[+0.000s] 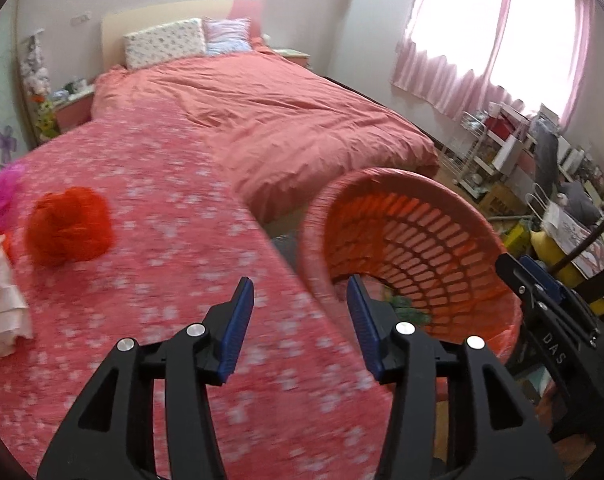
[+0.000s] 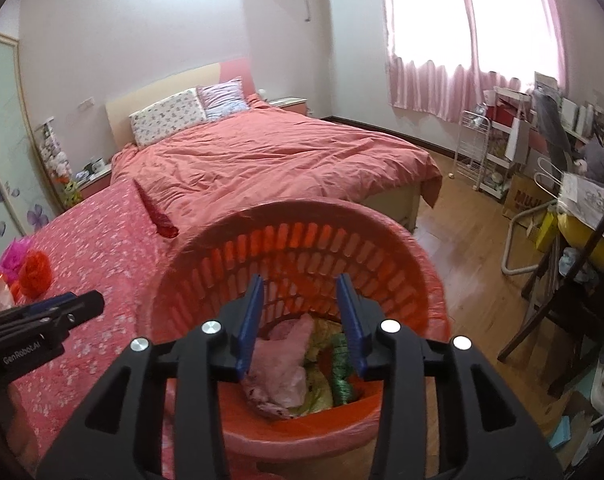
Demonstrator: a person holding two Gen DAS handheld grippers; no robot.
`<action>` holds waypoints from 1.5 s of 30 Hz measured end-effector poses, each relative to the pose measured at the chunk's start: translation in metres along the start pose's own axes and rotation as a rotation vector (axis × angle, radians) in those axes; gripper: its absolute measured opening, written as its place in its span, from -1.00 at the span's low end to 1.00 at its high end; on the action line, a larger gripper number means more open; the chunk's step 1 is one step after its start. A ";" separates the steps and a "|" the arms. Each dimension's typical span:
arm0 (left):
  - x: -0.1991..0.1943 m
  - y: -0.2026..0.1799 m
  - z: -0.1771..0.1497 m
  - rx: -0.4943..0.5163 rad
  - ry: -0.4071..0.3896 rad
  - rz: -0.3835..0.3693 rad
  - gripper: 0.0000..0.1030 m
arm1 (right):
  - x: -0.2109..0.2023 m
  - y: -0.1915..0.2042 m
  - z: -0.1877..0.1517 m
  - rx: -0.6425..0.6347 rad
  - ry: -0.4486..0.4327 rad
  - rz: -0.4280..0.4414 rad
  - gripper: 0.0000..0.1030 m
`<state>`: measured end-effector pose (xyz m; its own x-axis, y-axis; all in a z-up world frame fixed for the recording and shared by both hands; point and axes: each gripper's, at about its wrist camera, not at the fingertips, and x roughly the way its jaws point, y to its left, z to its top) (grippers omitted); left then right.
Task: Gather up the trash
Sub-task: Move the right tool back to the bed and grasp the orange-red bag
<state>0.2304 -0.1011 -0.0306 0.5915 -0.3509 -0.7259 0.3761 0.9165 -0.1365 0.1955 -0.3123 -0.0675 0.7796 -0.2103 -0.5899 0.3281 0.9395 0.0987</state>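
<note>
Two words could be read: "DAS" on the right gripper (image 1: 542, 300) and "GenRobot.AI" on the left gripper (image 2: 62, 312). Both grippers stood partly open, empty. The left gripper hung over the pink flowered surface (image 1: 162, 200) beside the orange basket (image 1: 402, 216). Only the right wrist view showed the pink bag (image 2: 278, 364) and green trash (image 2: 340, 372) inside. A red crumpled ball (image 1: 70, 228) lay on the surface.

daylight, window (image 2: 470, 28) blown out | left view motion-blurred | fisheye edges
</note>
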 end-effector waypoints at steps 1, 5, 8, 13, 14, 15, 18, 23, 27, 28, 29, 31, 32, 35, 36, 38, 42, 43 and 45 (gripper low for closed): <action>-0.005 0.008 -0.001 -0.011 -0.008 0.010 -0.05 | 0.000 0.008 0.000 -0.012 0.002 0.010 -0.24; -0.025 0.038 -0.003 -0.057 -0.043 0.055 -0.05 | -0.002 0.038 -0.002 -0.061 0.010 0.055 -0.24; -0.040 0.058 -0.006 -0.089 -0.066 0.081 -0.05 | -0.004 0.069 -0.005 -0.109 0.017 0.095 -0.24; -0.068 0.102 -0.011 -0.157 -0.100 0.141 -0.05 | -0.009 0.113 -0.009 -0.172 0.027 0.158 -0.24; -0.071 0.105 -0.013 -0.165 -0.104 0.146 -0.05 | -0.010 0.125 -0.009 -0.188 0.030 0.175 -0.24; -0.079 0.116 -0.015 -0.182 -0.113 0.161 -0.05 | -0.011 0.134 -0.011 -0.200 0.030 0.187 -0.24; -0.097 0.137 -0.020 -0.214 -0.134 0.188 -0.05 | -0.012 0.167 -0.009 -0.239 0.033 0.236 -0.24; -0.124 0.173 -0.030 -0.268 -0.163 0.239 -0.04 | -0.008 0.222 -0.006 -0.273 0.041 0.319 -0.20; -0.135 0.204 -0.038 -0.315 -0.170 0.295 0.04 | 0.002 0.261 0.003 -0.282 0.049 0.359 -0.09; -0.135 0.213 -0.041 -0.329 -0.167 0.308 0.04 | 0.007 0.271 0.006 -0.286 0.054 0.367 -0.07; -0.136 0.220 -0.043 -0.340 -0.163 0.314 0.04 | 0.012 0.280 0.008 -0.289 0.057 0.369 -0.06; -0.134 0.236 -0.048 -0.366 -0.150 0.329 0.04 | 0.022 0.295 0.013 -0.297 0.065 0.361 -0.05; -0.133 0.240 -0.050 -0.374 -0.146 0.334 0.04 | 0.027 0.301 0.014 -0.300 0.072 0.359 -0.05; -0.131 0.257 -0.057 -0.398 -0.131 0.342 0.04 | 0.044 0.317 0.016 -0.304 0.106 0.360 -0.04; -0.130 0.262 -0.058 -0.405 -0.127 0.344 0.04 | 0.050 0.321 0.015 -0.308 0.115 0.358 -0.02; -0.129 0.270 -0.060 -0.415 -0.120 0.347 0.04 | 0.058 0.330 0.012 -0.324 0.137 0.358 0.04; -0.124 0.278 -0.062 -0.429 -0.110 0.348 0.04 | 0.065 0.334 0.005 -0.337 0.163 0.385 0.03; -0.123 0.279 -0.062 -0.432 -0.107 0.345 0.04 | 0.066 0.335 0.003 -0.344 0.168 0.393 0.03; -0.119 0.282 -0.063 -0.441 -0.100 0.337 0.04 | 0.067 0.338 0.002 -0.350 0.180 0.415 -0.08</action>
<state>0.2208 0.2109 -0.0252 0.6999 -0.0212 -0.7140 -0.1665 0.9672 -0.1920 0.3595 -0.0096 -0.0721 0.6926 0.2156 -0.6884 -0.2059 0.9737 0.0979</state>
